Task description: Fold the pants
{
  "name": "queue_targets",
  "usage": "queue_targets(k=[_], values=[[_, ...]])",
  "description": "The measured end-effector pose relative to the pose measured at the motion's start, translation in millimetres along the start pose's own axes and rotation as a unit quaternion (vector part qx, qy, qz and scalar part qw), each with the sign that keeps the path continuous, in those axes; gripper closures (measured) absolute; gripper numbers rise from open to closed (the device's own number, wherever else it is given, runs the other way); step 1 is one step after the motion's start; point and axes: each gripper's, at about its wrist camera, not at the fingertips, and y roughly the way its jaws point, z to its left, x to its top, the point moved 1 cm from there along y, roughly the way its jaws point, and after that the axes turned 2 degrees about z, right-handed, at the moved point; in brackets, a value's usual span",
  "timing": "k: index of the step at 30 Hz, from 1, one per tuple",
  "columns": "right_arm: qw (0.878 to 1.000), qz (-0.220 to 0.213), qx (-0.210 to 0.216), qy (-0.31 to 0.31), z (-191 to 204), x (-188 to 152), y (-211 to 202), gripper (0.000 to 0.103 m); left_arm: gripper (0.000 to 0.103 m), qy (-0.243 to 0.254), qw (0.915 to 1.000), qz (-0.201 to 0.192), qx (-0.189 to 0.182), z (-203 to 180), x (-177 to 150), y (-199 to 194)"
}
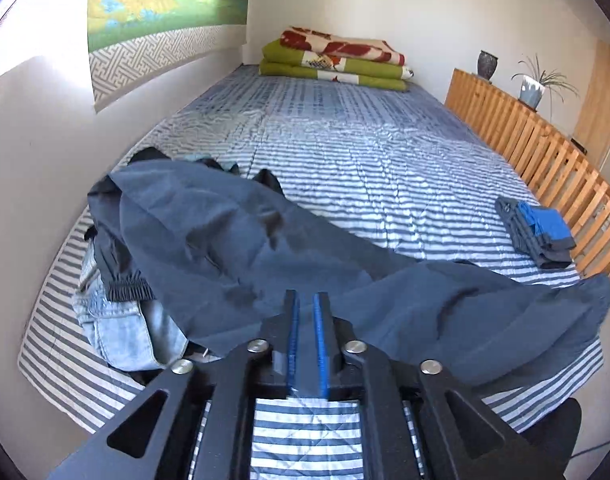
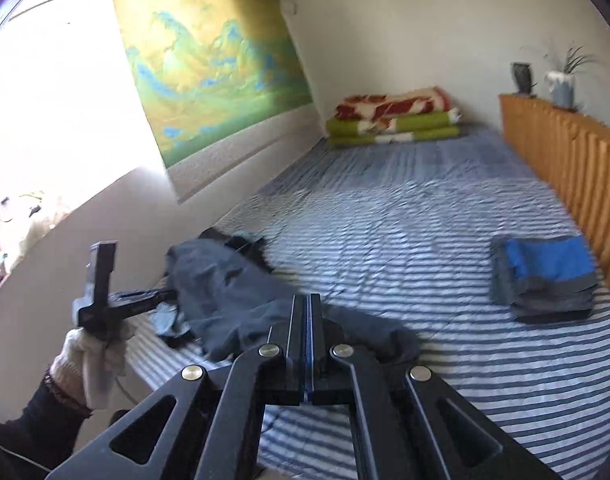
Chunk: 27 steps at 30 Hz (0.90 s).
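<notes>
Dark blue pants (image 1: pixel 233 240) lie crumpled and stretched across the near end of the striped bed (image 1: pixel 345 152). They run from a clothes pile at the left over to the right edge of the left wrist view. My left gripper (image 1: pixel 305 304) is shut on their near edge, with cloth pinched between its blue pads. In the right wrist view the same pants (image 2: pixel 225 288) run from the left gripper (image 2: pixel 167 294), held by a gloved hand (image 2: pixel 89 360), to my right gripper (image 2: pixel 307 300). That gripper's pads are pressed together, with cloth bunched around the tips.
Light jeans (image 1: pixel 121 320) and dark garments are heaped under the pants at the left, next to the wall. A folded stack of clothes with a blue piece (image 2: pixel 545 276) sits at the right by the wooden slatted rail (image 2: pixel 577 168). Folded blankets (image 1: pixel 337 60) lie at the far end.
</notes>
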Motion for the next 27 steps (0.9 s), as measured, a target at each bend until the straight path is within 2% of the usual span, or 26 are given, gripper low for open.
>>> queue_targets(k=[1,2,5,7,8,10,14,16,18,22,25,27], values=[[1.000,-0.003,-0.021,0.006,-12,2,-1,0.103,0.073,-0.006,1.0000,0.007,-0.003,-1,0,9],[0.999,0.007,-0.034,0.017,-26,1,3,0.103,0.070,-0.012,0.9998,0.017,-0.005,0,-4,15],[0.996,0.081,-0.031,0.022,-50,-14,43,0.103,0.060,-0.025,0.9978,0.062,0.000,7,-24,47],[0.992,0.120,-0.037,0.016,-57,-33,77,0.099,0.039,-0.028,0.9957,0.088,0.006,14,-36,68],[0.988,0.149,-0.036,0.001,-58,-42,98,0.094,0.035,-0.034,0.9950,0.094,0.011,21,-40,79],[0.979,0.200,-0.044,-0.008,-66,-64,135,0.059,0.026,-0.053,0.9920,0.113,0.022,35,-47,99],[0.958,0.284,-0.034,0.032,-84,-106,192,0.057,0.024,-0.091,0.9851,0.144,0.024,61,-58,130],[0.949,0.311,-0.034,0.038,-86,-127,206,0.057,0.024,-0.113,0.9818,0.149,0.035,73,-62,138],[0.948,0.314,-0.020,0.053,-86,-134,210,0.057,0.024,-0.128,0.9804,0.146,0.034,79,-63,142],[0.946,0.306,0.049,0.099,-92,-127,201,0.056,0.024,-0.128,0.9810,0.141,0.037,79,-62,141],[0.949,0.296,0.026,0.102,-99,-118,197,0.054,0.024,-0.127,0.9822,0.135,0.034,80,-60,133],[0.946,0.304,0.027,0.109,-102,-118,206,0.052,0.024,-0.127,0.9827,0.132,0.028,81,-57,129]])
